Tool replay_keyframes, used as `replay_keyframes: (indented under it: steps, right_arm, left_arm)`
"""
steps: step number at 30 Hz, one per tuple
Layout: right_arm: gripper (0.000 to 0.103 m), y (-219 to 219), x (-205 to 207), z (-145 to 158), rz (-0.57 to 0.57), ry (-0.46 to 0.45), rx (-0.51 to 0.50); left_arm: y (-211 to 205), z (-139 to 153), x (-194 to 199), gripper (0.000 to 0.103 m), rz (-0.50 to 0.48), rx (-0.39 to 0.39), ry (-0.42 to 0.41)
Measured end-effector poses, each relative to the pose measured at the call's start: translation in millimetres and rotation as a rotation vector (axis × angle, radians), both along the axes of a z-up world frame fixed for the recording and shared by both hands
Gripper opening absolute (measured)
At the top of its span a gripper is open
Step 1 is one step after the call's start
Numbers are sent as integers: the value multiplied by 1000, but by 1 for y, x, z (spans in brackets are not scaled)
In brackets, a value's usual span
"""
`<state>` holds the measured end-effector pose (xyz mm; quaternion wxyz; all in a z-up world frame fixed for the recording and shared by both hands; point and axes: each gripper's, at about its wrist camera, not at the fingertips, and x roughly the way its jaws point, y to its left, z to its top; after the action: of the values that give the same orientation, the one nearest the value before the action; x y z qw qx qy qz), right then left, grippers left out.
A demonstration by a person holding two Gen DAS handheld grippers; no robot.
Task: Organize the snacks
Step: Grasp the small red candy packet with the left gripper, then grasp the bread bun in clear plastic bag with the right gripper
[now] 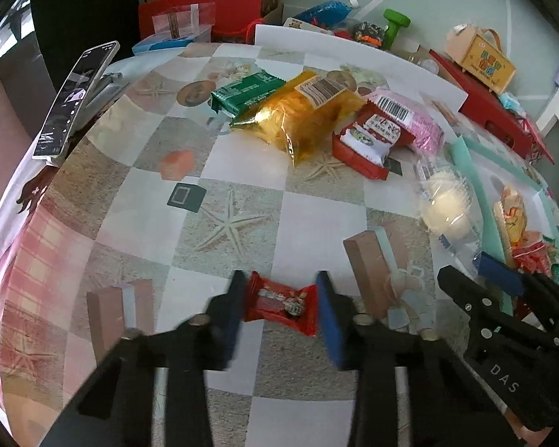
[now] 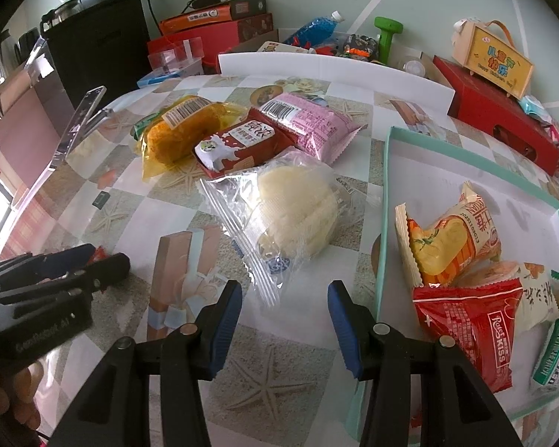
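Pinching a small red snack packet point(image 1: 280, 306) by both ends, the left gripper point(image 1: 281, 311) had its jaws closed on it just above the desk point(image 1: 309, 208). The right gripper point(image 2: 285, 322) stayed beside the tray point(image 2: 385, 201), jaws narrow and holding nothing. Farther away lay the clear rice cracker bag point(image 2: 294, 216) and other snacks.

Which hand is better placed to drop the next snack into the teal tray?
Left. The left gripper has its fingers closed on the small red candy packet, so it can likely carry that to the teal tray. The right gripper holds nothing, though it hangs beside the tray.

Small red snack packet point(image 1: 281, 307), pinched crosswise
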<state>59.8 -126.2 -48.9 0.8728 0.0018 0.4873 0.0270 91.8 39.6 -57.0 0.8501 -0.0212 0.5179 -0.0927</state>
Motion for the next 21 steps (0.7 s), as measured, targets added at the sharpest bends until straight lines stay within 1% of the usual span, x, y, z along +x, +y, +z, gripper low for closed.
replay_keyframes:
  steps: [1, 2, 11, 14, 16, 21]
  right_arm:
    - [52, 0, 0, 0, -1, 0, 3]
    - [52, 0, 1, 0, -2, 0, 5]
    - [54, -3, 4, 1, -14, -10, 34]
    - [60, -6, 6, 2, -23, -20, 84]
    - [66, -7, 7, 2, -23, -27, 117]
    - [77, -10, 12, 4, -36, -45, 193]
  left_arm:
    - [0, 0, 0, 30, 3, 3, -2]
    - [1, 0, 2, 29, 5, 4, -3]
    - [3, -1, 7, 28, 36, -19, -15]
    - [4, -1, 12, 28, 63, -28, -17]
    - [4, -1, 15, 28, 73, -33, -19]
    - [4, -2, 21, 28, 93, -49, -22]
